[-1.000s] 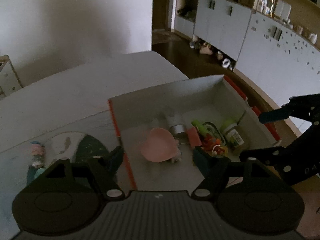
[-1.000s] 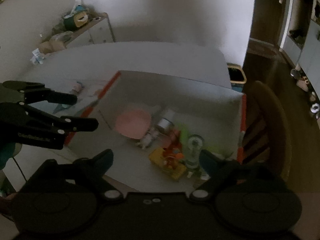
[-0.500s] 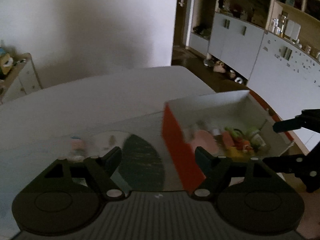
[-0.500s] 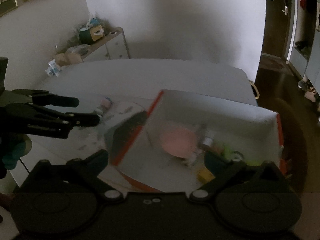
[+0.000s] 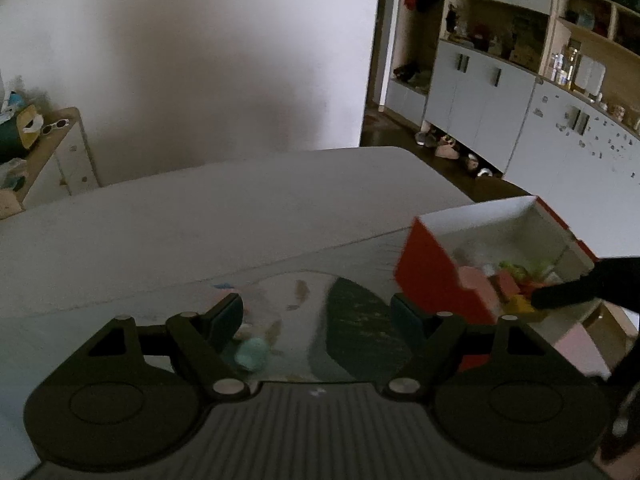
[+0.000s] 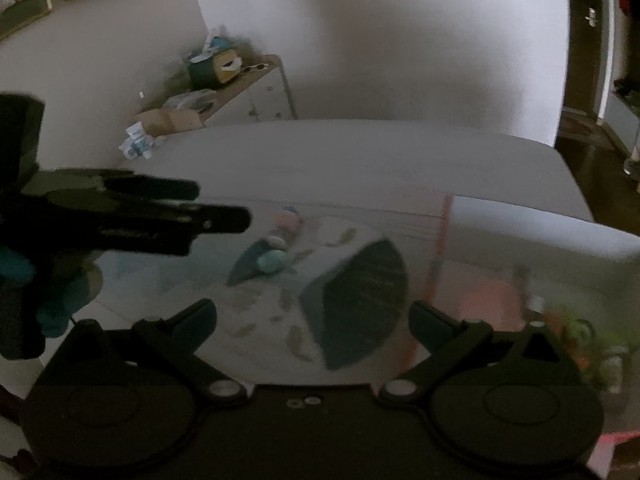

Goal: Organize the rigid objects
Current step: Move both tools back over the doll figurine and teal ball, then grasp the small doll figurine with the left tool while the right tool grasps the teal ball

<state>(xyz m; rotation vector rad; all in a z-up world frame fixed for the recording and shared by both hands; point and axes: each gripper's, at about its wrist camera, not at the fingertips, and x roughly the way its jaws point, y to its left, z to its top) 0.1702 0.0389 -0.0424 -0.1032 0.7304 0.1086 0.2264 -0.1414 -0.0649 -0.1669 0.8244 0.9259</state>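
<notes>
An orange-sided box (image 5: 436, 276) with white inner walls stands on the table at the right and holds a pink bowl (image 5: 478, 284) and several small toys (image 5: 520, 280). It also shows blurred in the right wrist view (image 6: 520, 240). A small teal and pink toy (image 5: 252, 354) lies on a patterned mat (image 5: 360, 336); it also shows in the right wrist view (image 6: 274, 260). My left gripper (image 5: 318, 316) is open and empty above the mat, the toy near its left finger. My right gripper (image 6: 312, 316) is open and empty above the mat (image 6: 352, 292).
The white table (image 5: 200, 216) reaches back to a wall. A low shelf with clutter (image 5: 24, 136) stands at the far left. Cabinets and shelves (image 5: 520, 100) line the right side, with shoes on the dark floor. The left gripper shows in the right wrist view (image 6: 224, 206).
Both grippers have swung left, away from the box and over the mat. The box has slid to the right edge of both views. Both grippers stay open.
</notes>
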